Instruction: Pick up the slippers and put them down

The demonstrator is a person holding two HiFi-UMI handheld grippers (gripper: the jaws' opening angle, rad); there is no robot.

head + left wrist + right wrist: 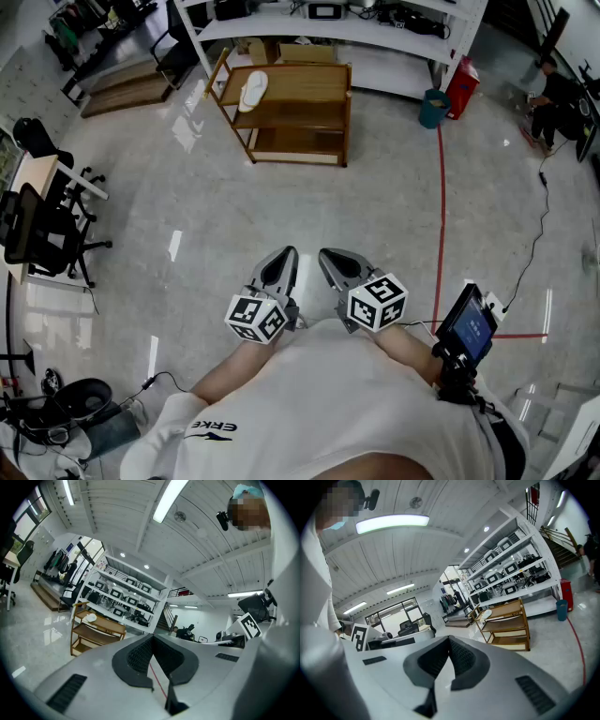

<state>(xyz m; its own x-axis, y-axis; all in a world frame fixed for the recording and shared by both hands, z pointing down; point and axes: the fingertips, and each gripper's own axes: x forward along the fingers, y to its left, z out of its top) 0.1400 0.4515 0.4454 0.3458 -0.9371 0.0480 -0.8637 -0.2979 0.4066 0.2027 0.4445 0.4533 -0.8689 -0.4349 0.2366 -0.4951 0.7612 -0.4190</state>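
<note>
Fingers (136, 657) of the left gripper (152, 637) are being pressed together tip to tip, with nothing gripped between them. The fingers (464, 660) of the right gripper (449, 638) are likewise being held shut and empty. In the head view the two grippers are being held side by side, close in front of the person's white shirt (356, 394), above the pale floor (234, 206) and pointed toward the far side of the room.

A white slipper (253, 91) is being carried on the top shelf of a wooden rack (314, 82), at its left end and well apart from both grippers. In the left gripper view it is being shown to the left of the fingers, and in the right gripper view to their right. A red line (441, 216) is being shown on the floor to the right of the rack, running from near to far. White shelving (375, 33) is being shown behind the rack, and a black office chair (37, 234) at the left edge of the head view.
</note>
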